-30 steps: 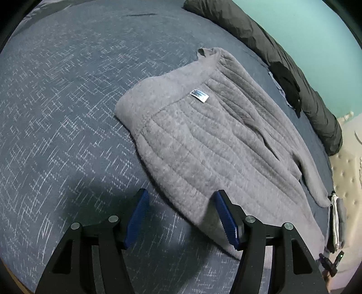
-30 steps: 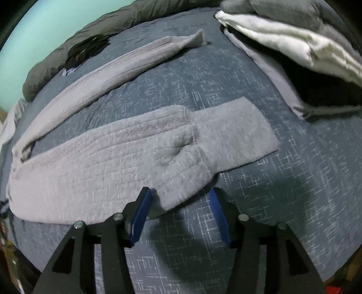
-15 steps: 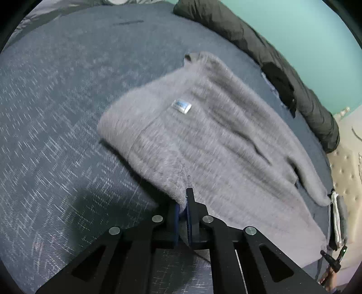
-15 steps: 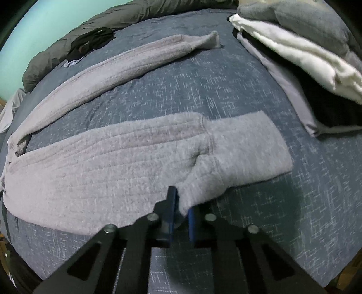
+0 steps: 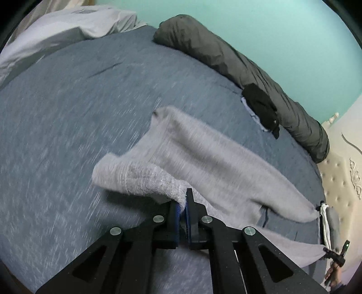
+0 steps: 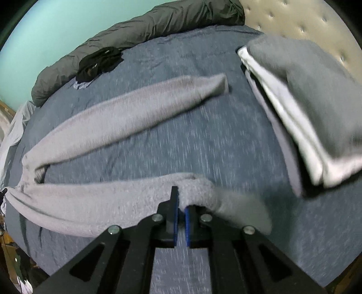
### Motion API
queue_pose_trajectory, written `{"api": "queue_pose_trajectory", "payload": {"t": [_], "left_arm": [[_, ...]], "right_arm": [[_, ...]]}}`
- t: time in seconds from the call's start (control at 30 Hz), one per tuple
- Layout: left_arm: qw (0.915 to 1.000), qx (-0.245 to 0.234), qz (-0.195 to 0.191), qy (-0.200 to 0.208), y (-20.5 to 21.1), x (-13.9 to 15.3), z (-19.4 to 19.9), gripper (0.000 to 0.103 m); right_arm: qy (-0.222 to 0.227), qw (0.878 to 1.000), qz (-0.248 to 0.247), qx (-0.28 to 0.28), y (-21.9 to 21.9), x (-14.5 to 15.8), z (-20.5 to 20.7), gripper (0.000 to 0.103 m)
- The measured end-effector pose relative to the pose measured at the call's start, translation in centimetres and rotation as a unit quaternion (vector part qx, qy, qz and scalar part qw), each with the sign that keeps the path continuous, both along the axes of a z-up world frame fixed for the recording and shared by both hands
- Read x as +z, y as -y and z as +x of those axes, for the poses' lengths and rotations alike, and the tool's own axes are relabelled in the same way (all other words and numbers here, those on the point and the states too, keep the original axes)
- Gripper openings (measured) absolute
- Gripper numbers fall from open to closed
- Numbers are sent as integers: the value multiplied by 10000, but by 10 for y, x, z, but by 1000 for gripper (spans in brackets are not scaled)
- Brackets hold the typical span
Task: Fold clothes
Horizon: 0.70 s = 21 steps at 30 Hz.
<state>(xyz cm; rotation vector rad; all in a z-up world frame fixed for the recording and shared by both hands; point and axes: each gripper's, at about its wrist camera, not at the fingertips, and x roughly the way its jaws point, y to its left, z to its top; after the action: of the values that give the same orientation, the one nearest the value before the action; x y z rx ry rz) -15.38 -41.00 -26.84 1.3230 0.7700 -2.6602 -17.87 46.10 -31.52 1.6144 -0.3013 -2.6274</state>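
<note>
A grey fleece garment (image 5: 203, 158) lies on the blue bed (image 5: 67, 117). My left gripper (image 5: 184, 203) is shut on its near edge and holds that edge lifted, so the fabric drapes off the jaws. In the right wrist view the same garment (image 6: 95, 203) stretches leftward, with a long part (image 6: 135, 113) lying flat farther back. My right gripper (image 6: 179, 203) is shut on the near edge, and the cuffed end (image 6: 244, 210) hangs to the right of the jaws.
A dark rolled duvet (image 5: 248, 65) runs along the teal wall with a black garment (image 5: 262, 108) beside it. A stack of folded clothes (image 6: 305, 108) sits at right near the tufted headboard (image 6: 294, 20). White bedding (image 5: 67, 24) lies at far left.
Both grippers went from open around the garment's edge to shut on it, then lifted it. The fabric now hangs raised off the bed and both views have swung up.
</note>
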Motion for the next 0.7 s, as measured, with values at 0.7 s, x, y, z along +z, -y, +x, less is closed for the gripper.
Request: {"api": "queue_pose_trajectory", "payload": {"t": [0.7], "left_arm": [[9991, 126, -266, 307, -10, -10, -223, 4]], "right_arm": [[939, 9931, 570, -406, 8, -14, -253, 4]]}}
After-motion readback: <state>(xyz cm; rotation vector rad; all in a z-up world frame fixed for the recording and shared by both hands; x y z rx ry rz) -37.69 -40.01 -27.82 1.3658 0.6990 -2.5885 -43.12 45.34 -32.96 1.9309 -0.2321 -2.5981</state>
